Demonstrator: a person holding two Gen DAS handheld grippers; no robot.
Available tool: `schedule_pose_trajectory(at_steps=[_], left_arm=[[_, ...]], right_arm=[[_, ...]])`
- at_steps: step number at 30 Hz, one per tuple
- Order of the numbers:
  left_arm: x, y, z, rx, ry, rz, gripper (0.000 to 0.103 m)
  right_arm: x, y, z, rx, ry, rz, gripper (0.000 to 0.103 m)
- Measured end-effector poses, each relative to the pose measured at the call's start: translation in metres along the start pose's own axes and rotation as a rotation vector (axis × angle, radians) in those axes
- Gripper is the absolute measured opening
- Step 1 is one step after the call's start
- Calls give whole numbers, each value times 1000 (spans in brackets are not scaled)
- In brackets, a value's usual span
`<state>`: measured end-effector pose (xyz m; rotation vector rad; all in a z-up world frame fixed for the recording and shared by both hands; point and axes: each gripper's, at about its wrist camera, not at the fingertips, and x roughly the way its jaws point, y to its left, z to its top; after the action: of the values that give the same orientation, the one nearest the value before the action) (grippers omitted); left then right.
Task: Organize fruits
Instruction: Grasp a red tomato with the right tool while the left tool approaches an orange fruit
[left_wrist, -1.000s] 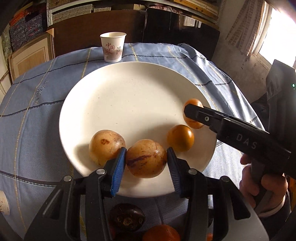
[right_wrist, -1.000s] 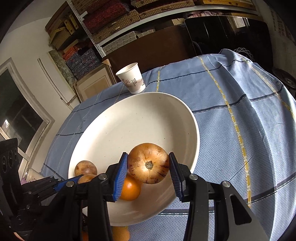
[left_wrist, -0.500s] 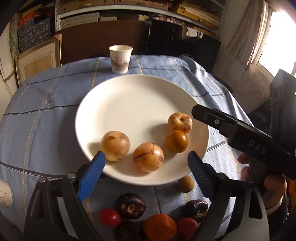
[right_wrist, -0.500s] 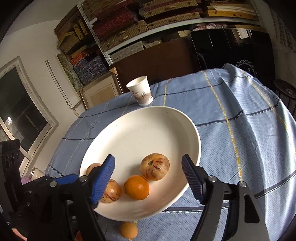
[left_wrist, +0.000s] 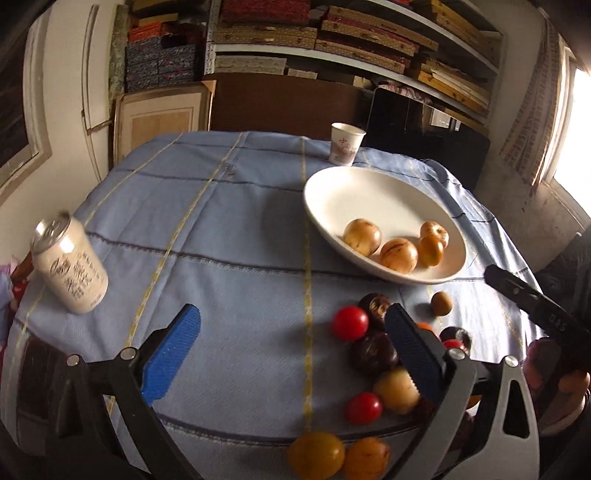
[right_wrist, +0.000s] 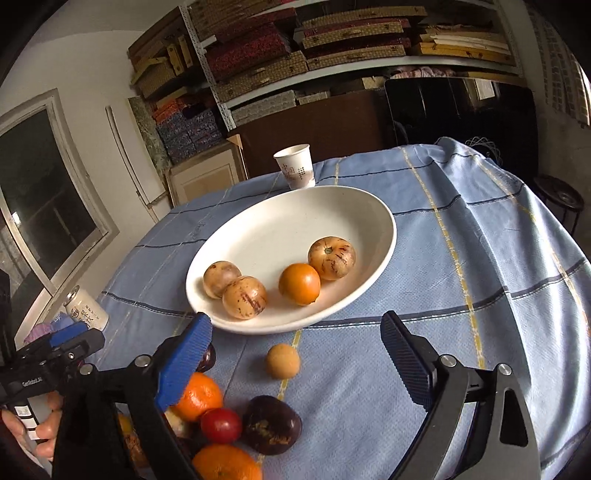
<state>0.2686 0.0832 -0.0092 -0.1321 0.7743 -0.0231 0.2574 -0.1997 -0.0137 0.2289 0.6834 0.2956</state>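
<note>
Fruits (right_wrist: 243, 297) released moments ago now sit on the plate (right_wrist: 369, 206), both claws (left_wrist: 291, 349) (right_wrist: 295, 363) wide open, empty, withdrawn toward the tabletop pile (right_wrist: 271, 424) for the next pick.

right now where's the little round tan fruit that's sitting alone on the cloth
The small tan fruit lies on the blue tablecloth just in front of the white plate, apart from its near rim and from the fruit pile, ahead of the open right gripper.
</note>
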Motion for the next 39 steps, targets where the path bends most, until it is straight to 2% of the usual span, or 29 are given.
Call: schedule_pose_trajectory(at_steps=[3,6,8,10,14,19,21,23,31,37,39], left_arm=[[1,14,-16,-26,44,24,98],[-8,25,-27,-50,33,21,98],[-15,30,-33,-49,28,12,98],[-17,31,-39,-34,27,19,98],[-16,31,-44,-17,39,44,98],[-18,33,-44,-27,36,15,98],[-17,32,-44,-24,37,23,98],[-16,32,-45,-25,43,29,98],[-12,35,-44,-41,54,31,98],[-10,37,-44,-46,61,36,98],[-9,38,-44,-48,64,36,98]], right_arm=[[-7,4,-16,20,63,70,93],[-10,0,-31,97,137,108,93],[-16,1,-40,102,162,133,93],[-24,9,-47,36,177,145,92],[-53,32,-58,-162,118,155,86],[-67,50,-73,-345,186,232,62],[-67,53,-80,-386,218,233,61],[-65,55,-86,-417,259,225,49],[-59,58,-98,-451,322,199,46],[-53,57,-101,-457,345,174,34],[-52,53,-100,-441,350,179,32]])
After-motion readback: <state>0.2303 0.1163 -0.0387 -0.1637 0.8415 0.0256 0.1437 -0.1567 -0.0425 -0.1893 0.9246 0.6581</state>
